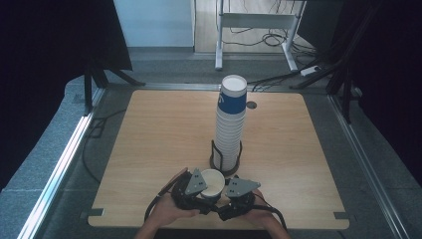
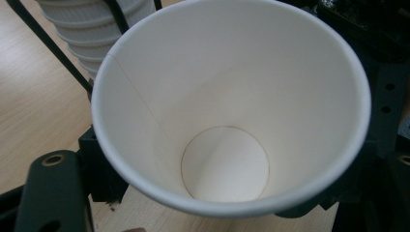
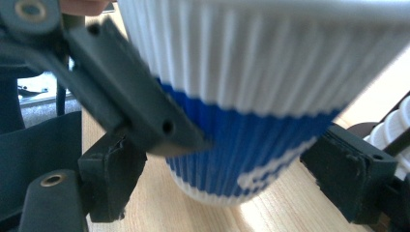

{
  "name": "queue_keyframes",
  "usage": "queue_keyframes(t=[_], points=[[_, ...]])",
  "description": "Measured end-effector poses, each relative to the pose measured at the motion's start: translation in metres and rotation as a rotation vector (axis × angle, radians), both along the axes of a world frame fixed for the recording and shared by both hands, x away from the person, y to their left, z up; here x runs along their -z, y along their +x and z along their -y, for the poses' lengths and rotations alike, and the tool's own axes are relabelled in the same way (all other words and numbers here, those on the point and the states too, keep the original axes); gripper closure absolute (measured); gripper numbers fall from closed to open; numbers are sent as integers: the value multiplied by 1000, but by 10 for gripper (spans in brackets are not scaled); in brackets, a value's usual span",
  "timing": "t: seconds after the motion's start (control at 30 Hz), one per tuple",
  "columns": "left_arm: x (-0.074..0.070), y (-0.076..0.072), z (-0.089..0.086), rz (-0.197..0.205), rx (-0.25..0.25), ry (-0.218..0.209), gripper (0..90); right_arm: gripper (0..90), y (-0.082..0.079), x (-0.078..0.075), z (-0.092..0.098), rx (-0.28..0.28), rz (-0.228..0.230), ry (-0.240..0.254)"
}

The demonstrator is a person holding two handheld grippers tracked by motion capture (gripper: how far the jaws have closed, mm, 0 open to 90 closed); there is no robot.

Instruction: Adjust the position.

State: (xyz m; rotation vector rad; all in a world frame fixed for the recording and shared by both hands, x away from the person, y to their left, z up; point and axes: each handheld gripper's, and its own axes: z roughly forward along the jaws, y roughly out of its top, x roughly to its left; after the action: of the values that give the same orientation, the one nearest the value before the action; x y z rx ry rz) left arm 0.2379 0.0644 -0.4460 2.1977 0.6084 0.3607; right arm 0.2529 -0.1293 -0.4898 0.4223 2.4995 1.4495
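The paper cup (image 1: 212,183) sits low over the near bench (image 1: 149,149) edge, my left fingers (image 1: 195,185) pinching its rim, my right fingers (image 3: 338,171) spread around its ribbed wall (presumably to steady it).

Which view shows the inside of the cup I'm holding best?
The left gripper view: it looks straight into the cup, down to its bare white bottom. The high view shows the cup small, between both tongs. The right gripper view shows its ribbed white and blue outside.
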Motion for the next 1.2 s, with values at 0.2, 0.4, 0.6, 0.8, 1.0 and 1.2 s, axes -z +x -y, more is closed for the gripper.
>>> queue_keyframes(t=[0.2, 0.4, 0.6, 0.8, 1.0, 1.2], points=[[4, -1, 5, 2, 13, 15, 207, 253, -1, 4, 0, -5, 17, -15], [8, -1, 10, 10, -27, -9, 141, 264, 2, 6, 1, 17, 14, -47], [-3, -6, 7, 50, -74, -103, 60, 265, 4, 4, 6, 39, 13, -16], [-7, -6, -1, 46, -101, -183, 65, 265, 10, 5, 15, 81, -2, 15], [-12, -7, -10, 55, -107, -282, 70, 265, 10, 0, 22, 102, 8, 55], [-16, -6, -22, 76, -133, -321, 87, 265, 10, -5, 30, 124, 26, 86]])
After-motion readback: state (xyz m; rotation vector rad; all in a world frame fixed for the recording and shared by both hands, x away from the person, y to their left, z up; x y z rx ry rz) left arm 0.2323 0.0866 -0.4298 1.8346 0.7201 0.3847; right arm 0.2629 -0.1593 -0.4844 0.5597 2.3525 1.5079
